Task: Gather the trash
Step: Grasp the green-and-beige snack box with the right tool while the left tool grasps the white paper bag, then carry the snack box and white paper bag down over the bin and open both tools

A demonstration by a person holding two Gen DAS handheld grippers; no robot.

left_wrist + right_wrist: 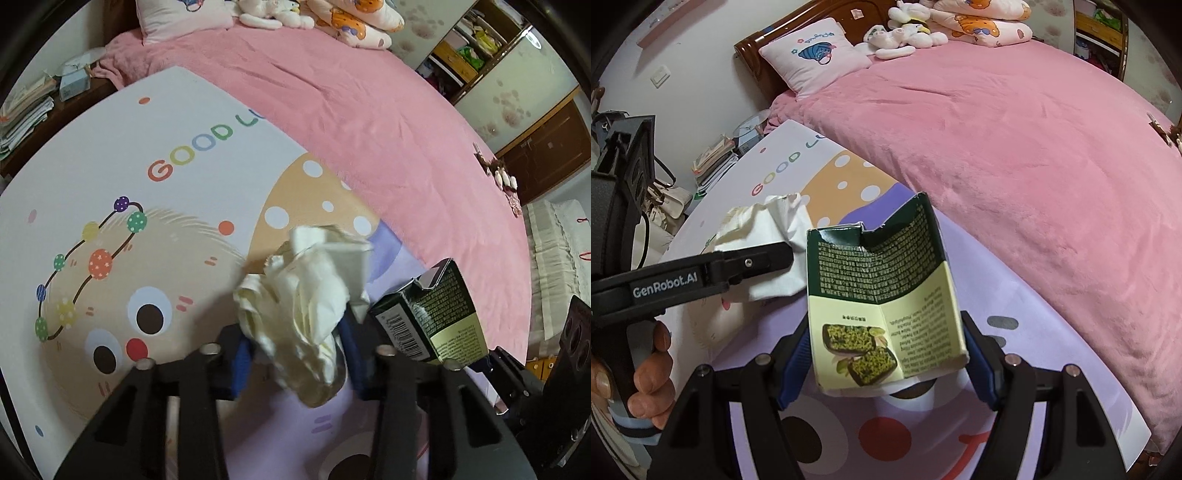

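Note:
A crumpled white tissue (pixel 306 295) sits between the blue pads of my left gripper (pixel 295 343), which is shut on it just above the cartoon-printed mat (pixel 110 155). To its right, a torn dark-green and cream snack box (pixel 432 314) stands tilted. In the right wrist view this snack box (pixel 886 295) is clamped by its lower sides between the blue pads of my right gripper (pixel 890 369). The left gripper's black finger (pixel 750 262) reaches in from the left over the tissue (pixel 768 229), with a person's hand (pixel 653 369) on its handle.
The mat lies along the edge of a bed with a pink blanket (pixel 369 110), with pillows and plush toys (pixel 908 33) at its head. Stacked books and papers (pixel 26 114) sit at the far left, and wooden cabinets (pixel 539 147) stand at the right.

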